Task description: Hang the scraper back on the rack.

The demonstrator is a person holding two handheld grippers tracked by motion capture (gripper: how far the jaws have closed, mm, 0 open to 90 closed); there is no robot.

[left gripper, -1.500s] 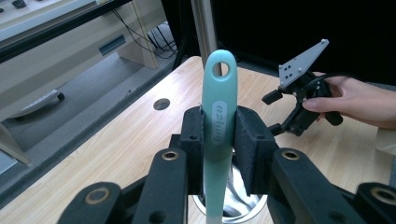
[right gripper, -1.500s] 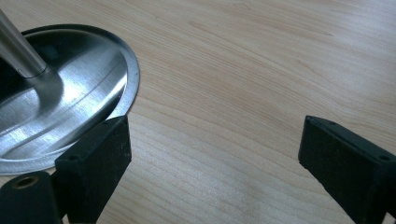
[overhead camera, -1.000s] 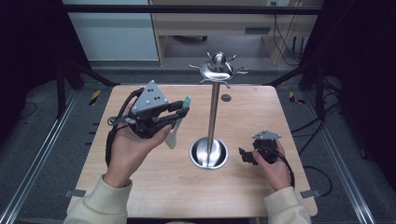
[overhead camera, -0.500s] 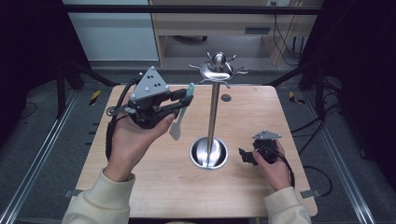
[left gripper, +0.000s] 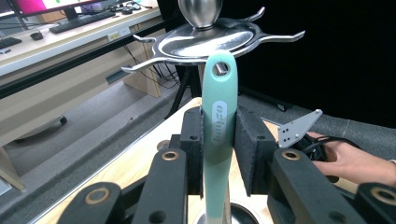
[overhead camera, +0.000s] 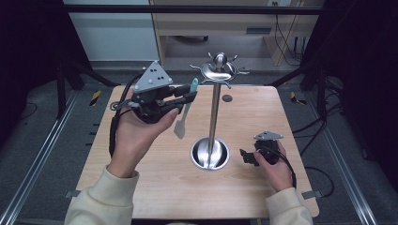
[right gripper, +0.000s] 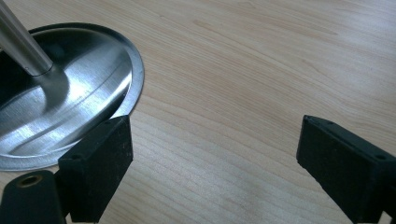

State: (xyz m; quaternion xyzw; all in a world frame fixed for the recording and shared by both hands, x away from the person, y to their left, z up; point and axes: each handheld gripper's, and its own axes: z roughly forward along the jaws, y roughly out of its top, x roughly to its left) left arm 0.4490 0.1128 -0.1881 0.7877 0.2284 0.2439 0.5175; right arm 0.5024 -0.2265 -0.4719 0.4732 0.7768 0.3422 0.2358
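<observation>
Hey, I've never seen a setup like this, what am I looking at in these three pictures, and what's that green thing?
A person sits at a wooden table with a hand-held two-jaw gripper in each hand. The high view looks down from above; the other two come from cameras riding on each gripper. On the table stands a metal utensil stand with hooks around its top. The left gripper is shut on the handle of a green spatula, held close to the hooks; the handle's end has a hanging hole. The right gripper rests open on the table beside the stand's base, holding nothing.

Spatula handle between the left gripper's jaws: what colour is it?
Mint green, on the spatula handle; the left gripper view shows it best.
</observation>
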